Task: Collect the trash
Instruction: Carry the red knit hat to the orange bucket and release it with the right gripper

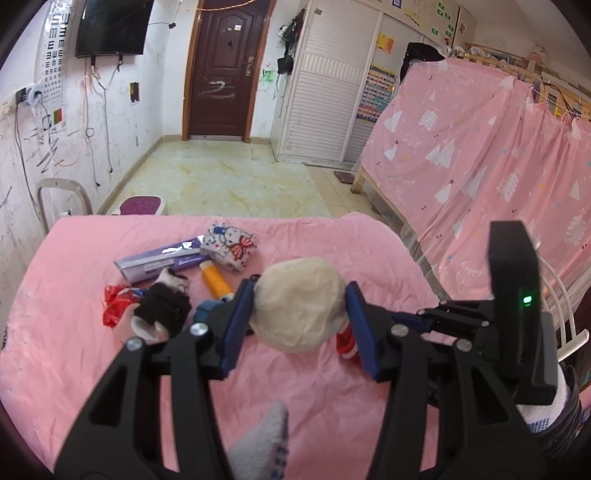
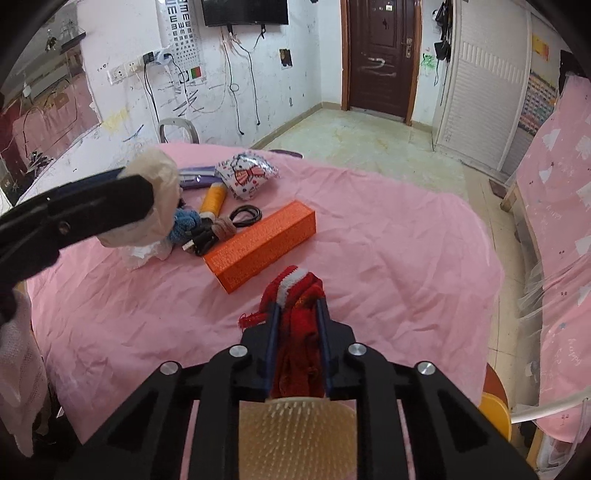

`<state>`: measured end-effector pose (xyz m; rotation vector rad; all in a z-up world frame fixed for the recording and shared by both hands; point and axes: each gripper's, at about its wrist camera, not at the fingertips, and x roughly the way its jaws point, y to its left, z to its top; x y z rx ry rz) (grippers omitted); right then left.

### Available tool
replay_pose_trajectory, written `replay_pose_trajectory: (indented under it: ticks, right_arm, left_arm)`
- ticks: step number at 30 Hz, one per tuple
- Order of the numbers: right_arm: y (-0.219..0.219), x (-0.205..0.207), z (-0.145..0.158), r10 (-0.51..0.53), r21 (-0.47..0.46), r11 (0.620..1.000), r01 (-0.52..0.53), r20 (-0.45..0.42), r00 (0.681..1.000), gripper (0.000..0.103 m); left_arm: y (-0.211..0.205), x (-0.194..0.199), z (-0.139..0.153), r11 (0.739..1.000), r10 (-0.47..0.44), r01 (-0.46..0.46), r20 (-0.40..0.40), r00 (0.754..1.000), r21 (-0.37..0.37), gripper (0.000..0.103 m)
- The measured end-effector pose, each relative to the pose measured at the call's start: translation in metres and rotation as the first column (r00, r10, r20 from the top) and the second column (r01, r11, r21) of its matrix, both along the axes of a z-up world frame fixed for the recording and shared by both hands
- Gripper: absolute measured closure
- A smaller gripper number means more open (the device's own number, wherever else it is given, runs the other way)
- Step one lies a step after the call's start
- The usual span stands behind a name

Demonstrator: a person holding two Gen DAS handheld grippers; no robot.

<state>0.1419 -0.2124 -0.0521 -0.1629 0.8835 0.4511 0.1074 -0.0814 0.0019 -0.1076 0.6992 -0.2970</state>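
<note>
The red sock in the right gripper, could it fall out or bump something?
It might. The red sock is pinched in the right gripper, but much of it bunches loose above the fingers, so it could slip free. The left gripper squeezes a soft white wad that looks easy to drop. The orange box lies just ahead and could get nudged.

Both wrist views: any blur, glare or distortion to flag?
Left wrist view: strong fisheye bending, dark vignette in the corners, even soft light, no hard shadows; the left gripper holding the white wad is sharp, and the green LED blooms slightly. Right wrist view: same barrel bend; the right gripper and red cloth are sharp, the pale brush soft, and the TV shows no glare.
</note>
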Motion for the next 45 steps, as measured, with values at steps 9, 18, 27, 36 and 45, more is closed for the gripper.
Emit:
replay_pose_trajectory:
  ticks: [9, 18, 27, 36, 45]
  right_arm:
    - [-0.026, -0.025, 0.063, -0.072, 0.151, 0.988, 0.043, 0.193, 0.978, 0.096]
    - [-0.045, -0.036, 0.086, -0.063, 0.205, 0.979, 0.015, 0.228, 0.972, 0.097]
    - [-0.023, 0.02, 0.051, -0.042, 0.15, 0.988, 0.029, 0.087, 0.995, 0.096]
    - [0.007, 0.071, 0.017, -0.092, -0.004, 0.996, 0.092, 0.024, 0.996, 0.034]
    - [0.008, 0.11, -0.023, -0.136, -0.049, 0.99, 0.132, -0.101, 0.985, 0.037]
  left_arm:
    - [-0.013, -0.008, 0.006, 1.0, -0.02, 0.019, 0.02, 1.0, 0.017, 0.054]
    - [-0.024, -0.009, 0.005, 0.999, -0.033, 0.032, 0.017, 0.999, 0.041, 0.054]
    - [0.005, -0.007, 0.005, 0.999, 0.016, -0.017, 0.027, 1.0, 0.037, 0.054]
    - [0.045, 0.007, 0.001, 0.998, 0.065, -0.065, 0.016, 0.998, 0.002, 0.054]
    - [0.049, 0.016, -0.011, 0.999, 0.042, -0.043, -0.014, 0.999, -0.024, 0.054]
